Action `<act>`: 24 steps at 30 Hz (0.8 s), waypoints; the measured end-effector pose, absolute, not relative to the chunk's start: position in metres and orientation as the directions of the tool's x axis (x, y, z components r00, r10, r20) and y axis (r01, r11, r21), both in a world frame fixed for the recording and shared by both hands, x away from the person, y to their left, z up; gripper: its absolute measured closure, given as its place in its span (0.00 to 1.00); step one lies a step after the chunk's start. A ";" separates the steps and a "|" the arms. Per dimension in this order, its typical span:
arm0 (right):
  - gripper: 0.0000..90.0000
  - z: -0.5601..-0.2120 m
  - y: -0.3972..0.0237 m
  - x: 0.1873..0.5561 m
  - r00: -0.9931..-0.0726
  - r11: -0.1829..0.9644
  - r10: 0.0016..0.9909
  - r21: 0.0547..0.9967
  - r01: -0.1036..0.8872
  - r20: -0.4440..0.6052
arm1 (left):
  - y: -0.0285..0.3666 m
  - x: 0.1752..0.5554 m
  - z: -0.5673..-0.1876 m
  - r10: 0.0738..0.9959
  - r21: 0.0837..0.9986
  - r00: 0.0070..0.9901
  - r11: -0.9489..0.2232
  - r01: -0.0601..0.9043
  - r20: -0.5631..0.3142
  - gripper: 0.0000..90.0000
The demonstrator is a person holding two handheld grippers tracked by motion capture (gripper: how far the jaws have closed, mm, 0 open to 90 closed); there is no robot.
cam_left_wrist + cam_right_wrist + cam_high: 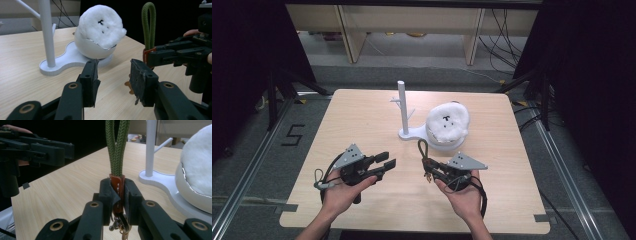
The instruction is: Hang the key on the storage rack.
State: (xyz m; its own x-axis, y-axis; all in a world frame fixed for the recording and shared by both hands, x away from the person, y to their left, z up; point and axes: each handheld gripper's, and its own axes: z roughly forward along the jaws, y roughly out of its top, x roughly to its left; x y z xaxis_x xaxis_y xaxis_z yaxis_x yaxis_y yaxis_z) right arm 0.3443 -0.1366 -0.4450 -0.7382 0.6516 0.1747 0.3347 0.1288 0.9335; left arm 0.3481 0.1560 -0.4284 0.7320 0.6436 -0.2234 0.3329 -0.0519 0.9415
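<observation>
Right gripper [430,170] pinches a keychain [117,186] by its brown tab, green cord loop [422,148] standing upright | left gripper [384,162], jaws half-spread and empty, sits near-left | white peg stand [404,107] rises just beyond the loop, nearer the right hand | fluffy white toy [447,122] in its bowl crowds the stand's right.

even overhead light, dark surrounds, slightly soft.

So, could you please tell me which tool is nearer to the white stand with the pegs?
The right. The right tool, shut on the green cord loop, sits just in front of the white stand. The left tool is farther off, to the stand's front left.
</observation>
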 end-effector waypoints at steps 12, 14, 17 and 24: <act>0.88 -0.446 -0.119 0.343 -0.756 0.122 0.630 0.938 0.324 0.179 | 0.132 0.357 -0.418 0.570 0.934 0.773 -0.030 0.356 -0.277 0.65; 0.88 -0.445 -0.117 0.343 -0.756 0.120 0.627 0.937 0.329 0.185 | 0.130 0.359 -0.418 0.566 0.932 0.774 -0.029 0.362 -0.283 0.67; 0.88 -0.446 -0.115 0.343 -0.764 0.121 0.618 0.938 0.326 0.186 | 0.127 0.361 -0.417 0.554 0.931 0.780 -0.021 0.363 -0.291 0.69; 0.88 -0.447 -0.110 0.342 -0.769 0.118 0.613 0.940 0.319 0.184 | 0.123 0.363 -0.416 0.538 0.931 0.787 -0.013 0.364 -0.300 0.76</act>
